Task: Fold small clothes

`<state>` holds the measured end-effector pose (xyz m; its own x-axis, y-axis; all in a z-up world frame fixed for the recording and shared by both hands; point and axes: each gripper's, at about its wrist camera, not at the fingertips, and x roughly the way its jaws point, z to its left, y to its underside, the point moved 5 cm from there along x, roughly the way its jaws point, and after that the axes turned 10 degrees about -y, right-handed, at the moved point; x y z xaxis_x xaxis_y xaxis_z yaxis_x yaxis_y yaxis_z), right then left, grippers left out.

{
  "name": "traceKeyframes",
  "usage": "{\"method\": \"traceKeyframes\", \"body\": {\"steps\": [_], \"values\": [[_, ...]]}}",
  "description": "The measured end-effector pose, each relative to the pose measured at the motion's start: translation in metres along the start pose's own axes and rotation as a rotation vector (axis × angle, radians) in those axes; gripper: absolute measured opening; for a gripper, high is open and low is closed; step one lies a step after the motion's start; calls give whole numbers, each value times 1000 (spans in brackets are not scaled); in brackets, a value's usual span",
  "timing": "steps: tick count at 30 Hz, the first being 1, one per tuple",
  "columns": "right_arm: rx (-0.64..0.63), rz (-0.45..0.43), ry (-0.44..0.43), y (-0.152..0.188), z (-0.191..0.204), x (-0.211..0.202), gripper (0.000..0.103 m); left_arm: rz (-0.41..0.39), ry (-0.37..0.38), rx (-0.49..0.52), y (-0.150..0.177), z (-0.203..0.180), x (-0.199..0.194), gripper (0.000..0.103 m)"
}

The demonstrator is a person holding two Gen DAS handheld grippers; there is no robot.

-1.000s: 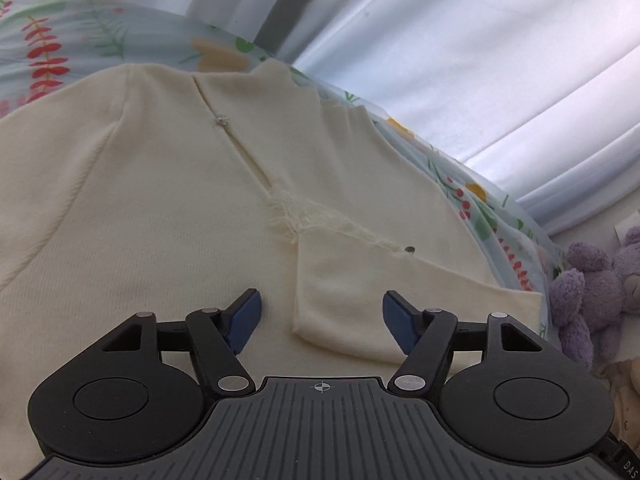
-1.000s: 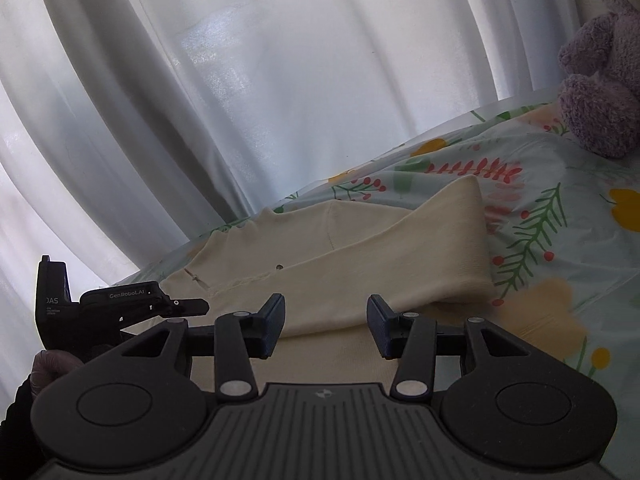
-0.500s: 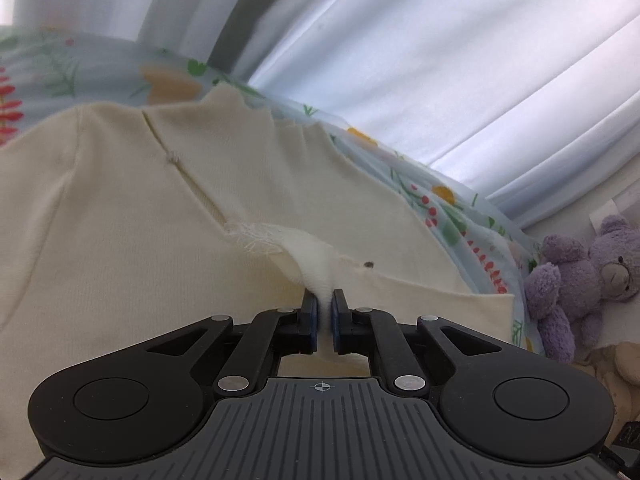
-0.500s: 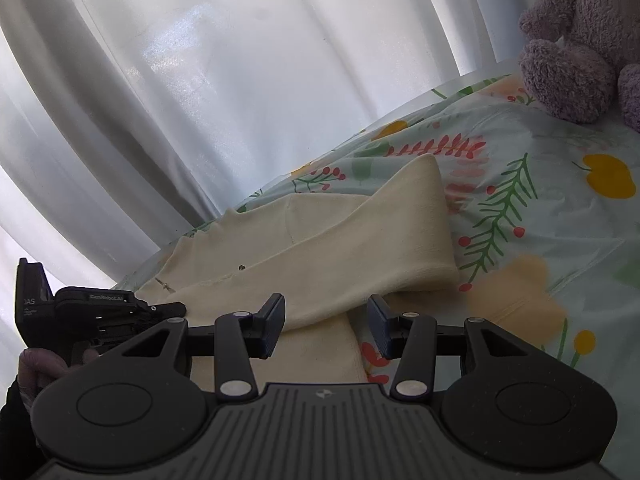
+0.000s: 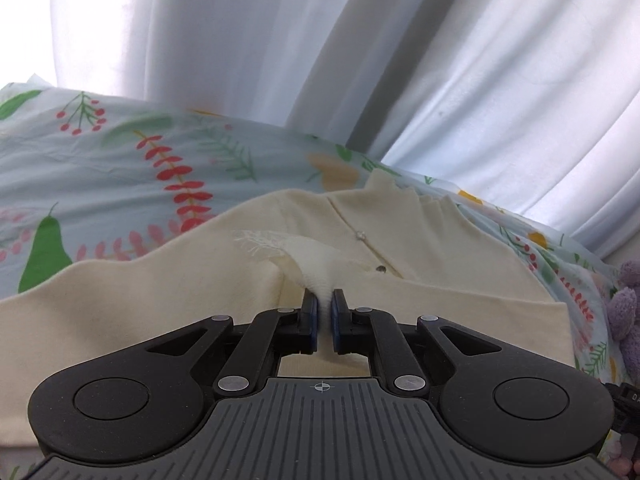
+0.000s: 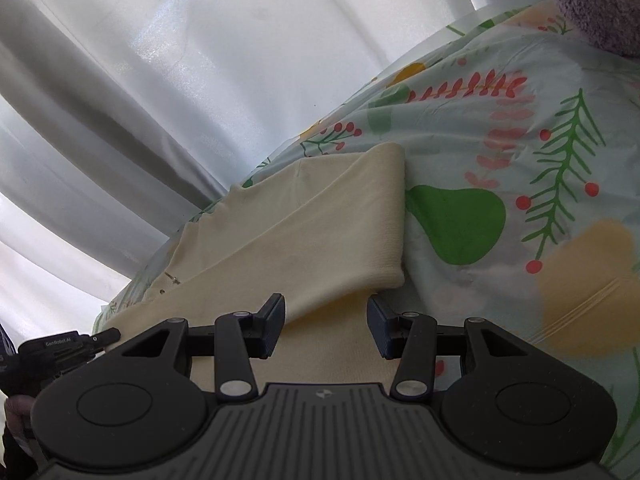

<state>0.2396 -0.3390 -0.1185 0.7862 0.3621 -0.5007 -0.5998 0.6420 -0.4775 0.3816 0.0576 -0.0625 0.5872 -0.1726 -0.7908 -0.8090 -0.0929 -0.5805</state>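
Observation:
A small cream top (image 5: 420, 248) lies on a floral bedsheet (image 5: 120, 168). My left gripper (image 5: 325, 312) is shut on a lace-trimmed cuff (image 5: 316, 264) of the top and lifts it above the body of the garment. In the right wrist view the top (image 6: 320, 224) shows a sleeve folded across it. My right gripper (image 6: 326, 320) is open over the garment's lower edge and holds nothing. The left gripper also shows at the far left of the right wrist view (image 6: 64, 348).
White curtains (image 5: 360, 60) hang behind the bed. A purple plush bear (image 5: 628, 312) sits at the right edge of the bed and shows at the top right of the right wrist view (image 6: 600, 4). The sheet (image 6: 520, 160) extends right of the garment.
My left gripper closed on the lace cuff, then lifted and carried it over the garment. My right gripper stayed open and moved closer over the folded sleeve's end.

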Motion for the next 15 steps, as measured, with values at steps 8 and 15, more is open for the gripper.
{"method": "traceKeyframes", "body": {"steps": [8,15], "values": [[85,-39,36,-11,-12,21,12,13,46,-36,2,1,8,9],[-146,-139,173,-22,3,19,6,13,37,22,8,-10,16,9]]}}
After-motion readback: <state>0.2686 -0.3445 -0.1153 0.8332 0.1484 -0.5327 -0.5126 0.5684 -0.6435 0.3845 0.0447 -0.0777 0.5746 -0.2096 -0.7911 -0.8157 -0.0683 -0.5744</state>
